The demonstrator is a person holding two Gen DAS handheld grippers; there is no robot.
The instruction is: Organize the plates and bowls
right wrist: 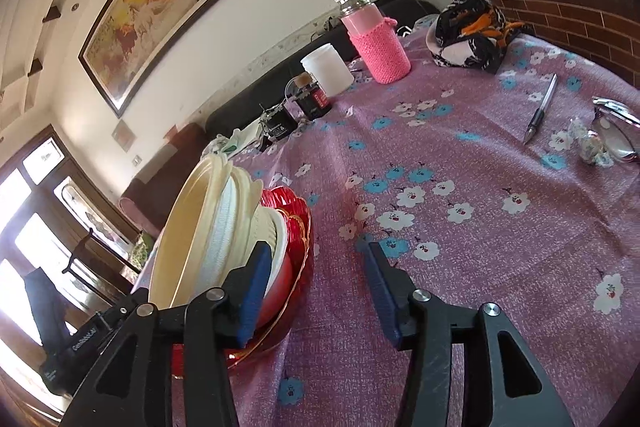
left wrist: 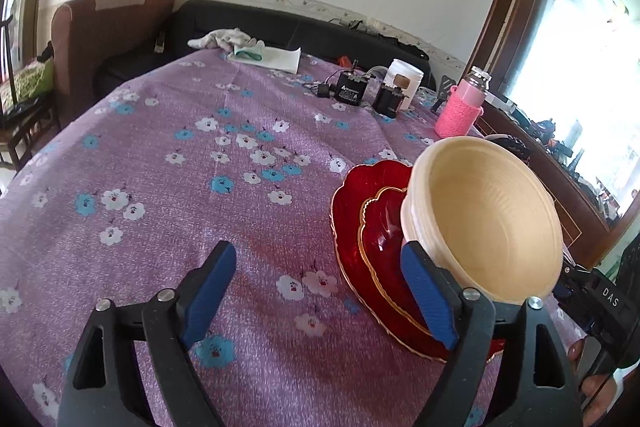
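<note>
A cream bowl [left wrist: 492,215] sits stacked on a small red gold-rimmed plate [left wrist: 384,239], which lies on a larger red scalloped plate [left wrist: 360,187] on the purple flowered tablecloth. My left gripper [left wrist: 320,259] is open and empty, its right finger [left wrist: 428,295] beside the bowl's wall. In the right wrist view the cream bowl [right wrist: 200,219] and red plates [right wrist: 296,223] stand at the left. My right gripper [right wrist: 316,267] is open and empty, its left finger [right wrist: 252,291] by the stack.
At the far side stand a pink knit-sleeved bottle [right wrist: 376,43], a white cup [right wrist: 326,67], small black boxes [left wrist: 352,89] and white cloths [left wrist: 244,45]. A pen [right wrist: 540,111], glasses [right wrist: 616,135] and a black-orange cloth [right wrist: 468,31] lie at the right.
</note>
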